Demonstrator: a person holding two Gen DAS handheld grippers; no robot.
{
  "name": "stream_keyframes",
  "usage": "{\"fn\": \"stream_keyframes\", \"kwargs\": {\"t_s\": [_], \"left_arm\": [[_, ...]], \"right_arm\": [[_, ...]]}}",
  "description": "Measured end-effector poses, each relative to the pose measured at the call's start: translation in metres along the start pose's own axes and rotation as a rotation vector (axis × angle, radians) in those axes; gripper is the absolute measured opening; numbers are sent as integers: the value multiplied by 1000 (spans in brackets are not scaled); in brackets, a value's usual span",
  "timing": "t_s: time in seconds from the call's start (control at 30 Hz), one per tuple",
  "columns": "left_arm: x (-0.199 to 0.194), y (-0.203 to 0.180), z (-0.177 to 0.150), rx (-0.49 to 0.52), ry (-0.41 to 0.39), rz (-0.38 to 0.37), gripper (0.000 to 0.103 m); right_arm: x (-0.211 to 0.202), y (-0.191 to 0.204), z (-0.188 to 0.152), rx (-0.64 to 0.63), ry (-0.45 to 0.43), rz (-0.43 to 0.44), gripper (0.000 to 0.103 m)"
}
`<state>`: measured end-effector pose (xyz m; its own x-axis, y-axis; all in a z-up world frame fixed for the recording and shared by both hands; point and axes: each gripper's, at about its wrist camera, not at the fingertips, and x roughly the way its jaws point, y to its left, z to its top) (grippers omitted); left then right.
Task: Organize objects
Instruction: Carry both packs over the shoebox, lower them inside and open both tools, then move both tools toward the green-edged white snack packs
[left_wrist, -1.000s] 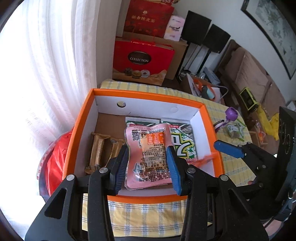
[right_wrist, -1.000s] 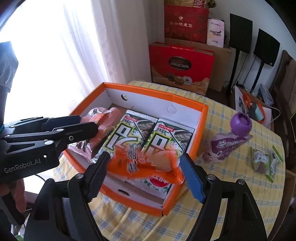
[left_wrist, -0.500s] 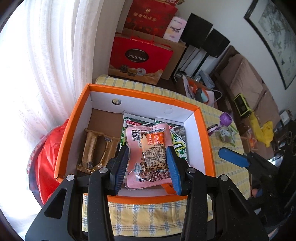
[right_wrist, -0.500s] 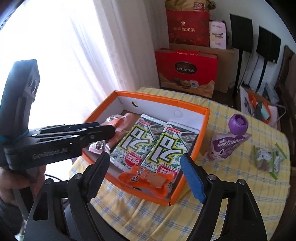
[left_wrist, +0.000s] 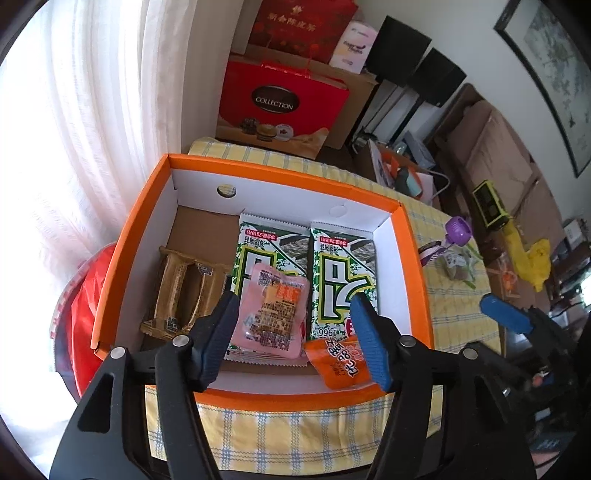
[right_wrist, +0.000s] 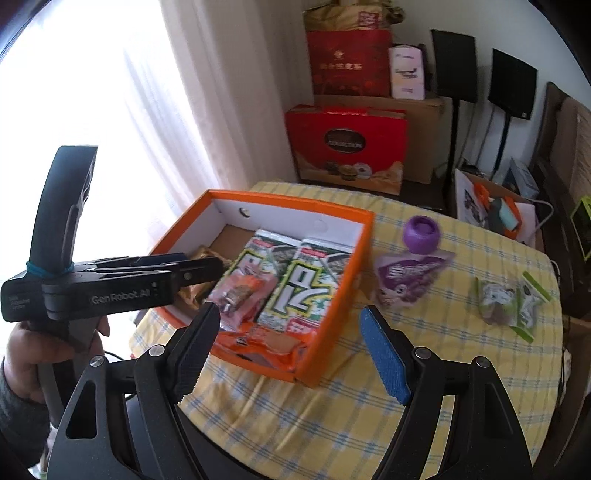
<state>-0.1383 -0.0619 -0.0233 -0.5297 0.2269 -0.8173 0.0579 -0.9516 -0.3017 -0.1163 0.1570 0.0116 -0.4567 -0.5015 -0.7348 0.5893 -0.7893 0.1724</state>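
The pink snack packet (left_wrist: 271, 308) lies in the orange box (left_wrist: 122, 251) on the left seaweed pack (left_wrist: 258, 251), near the box's front edge. The left gripper (left_wrist: 291, 328), jaws just opened, stands clear above it; the right gripper (right_wrist: 291, 345) hangs open, empty, over the tablecloth (right_wrist: 332, 424).

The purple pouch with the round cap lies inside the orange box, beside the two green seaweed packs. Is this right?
Not quite. The purple pouch lies outside the orange box, on the checked tablecloth beside it, as the right wrist view shows. The two green seaweed packs are inside the box.
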Motion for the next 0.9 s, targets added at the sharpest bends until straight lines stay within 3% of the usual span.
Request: {"fn": "stream_keyframes", "kwargs": {"t_s": [0.13,0.3,0.37,0.43,0.47,0.9], "left_arm": [[-9,-13,-1,37,-33,19,65],[-22,-34,-2,80,-79,5,87],[-24,-43,-2,94,-82,-3,92],[-24,-52,-2,110,-76,-12,97],[-22,-56,-2,120,-69,-16,99],[-8,-124,-16,258,-17,-71,103]], "right_arm": [[-12,-18,-3,30,-12,-44,80],[-26,-41,-8,71,-28,-96,86],[-31,-50,-12,81,-28,-124,90],[-35,-58,-15,93,-26,-148,102],[-38,-62,-17,98,-28,-161,103],[-73,-123,-47,192,-38,-267,103]]}}
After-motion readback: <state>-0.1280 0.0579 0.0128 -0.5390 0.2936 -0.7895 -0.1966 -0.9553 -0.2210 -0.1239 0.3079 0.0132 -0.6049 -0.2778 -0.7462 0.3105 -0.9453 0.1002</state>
